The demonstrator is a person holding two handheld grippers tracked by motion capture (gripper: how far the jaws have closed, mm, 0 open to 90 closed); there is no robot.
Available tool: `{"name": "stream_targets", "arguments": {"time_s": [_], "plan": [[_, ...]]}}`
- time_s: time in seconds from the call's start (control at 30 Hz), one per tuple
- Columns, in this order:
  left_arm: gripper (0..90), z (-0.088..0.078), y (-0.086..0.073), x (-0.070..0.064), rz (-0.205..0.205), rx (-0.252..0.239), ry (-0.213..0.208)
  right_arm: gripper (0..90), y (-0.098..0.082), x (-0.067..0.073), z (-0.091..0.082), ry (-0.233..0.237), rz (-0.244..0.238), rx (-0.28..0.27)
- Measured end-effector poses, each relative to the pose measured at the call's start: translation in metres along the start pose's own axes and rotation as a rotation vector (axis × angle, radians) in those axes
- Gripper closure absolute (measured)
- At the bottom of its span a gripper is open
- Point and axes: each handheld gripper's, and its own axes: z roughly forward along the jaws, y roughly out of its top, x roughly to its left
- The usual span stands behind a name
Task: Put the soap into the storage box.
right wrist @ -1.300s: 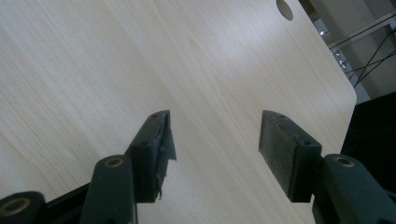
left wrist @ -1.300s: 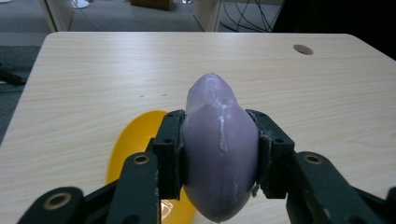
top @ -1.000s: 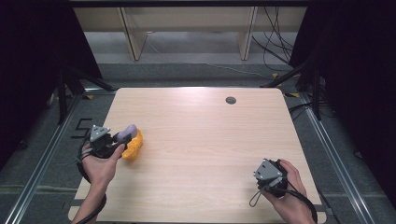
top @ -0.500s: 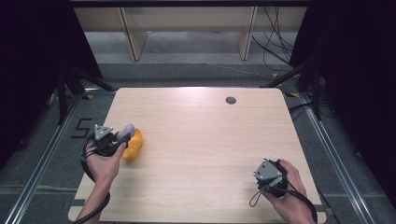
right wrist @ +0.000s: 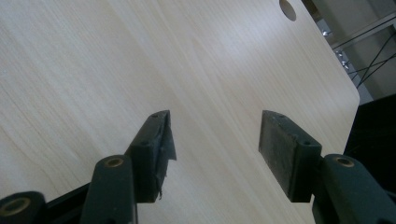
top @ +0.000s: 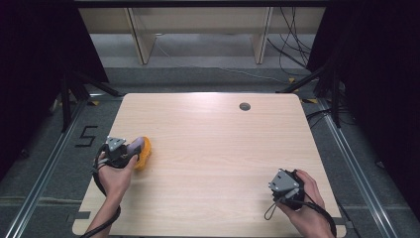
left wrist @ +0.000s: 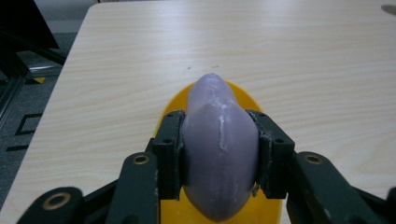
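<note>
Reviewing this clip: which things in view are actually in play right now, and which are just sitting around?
In play:
- purple piece, clamped in the left gripper
- yellow dish beneath it

Just there:
- right gripper, open over bare table
- table's cable hole
- number 5 marked on the floor

Purple lump in claw — over yellow dish

Both grippers have black jaws on black arms with brass-coloured pivot rivets. The left gripper has flat black pads with small screw holes. The right gripper has a frayed pad edge at 9 o'clock. Each carries a grey three-cornered plate and a black cable. Forearms are bare.
</note>
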Motion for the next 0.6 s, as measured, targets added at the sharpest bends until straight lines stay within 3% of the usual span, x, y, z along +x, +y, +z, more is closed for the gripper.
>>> {"name": "stream_targets", "arguments": {"time_s": [0.37, 0.47, 0.6], "plan": [[58.5, 0.0001, -0.0020, 0.0001, 0.010, 0.037, -0.024, 44.7, 0.0004, 0.0004, -0.0001, 0.002, 0.002, -0.001], [58.4, 0.0003, -0.0041, 0.0010, 0.021, 0.057, -0.029, 44.7, 0.0006, -0.0004, 0.0006, 0.004, -0.023, -0.008], [58.2, 0.0007, -0.0081, 0.0028, 0.026, 0.088, -0.038, 44.7, 0.0004, 0.0006, 0.0003, 0.003, 0.002, 0.000]]}}
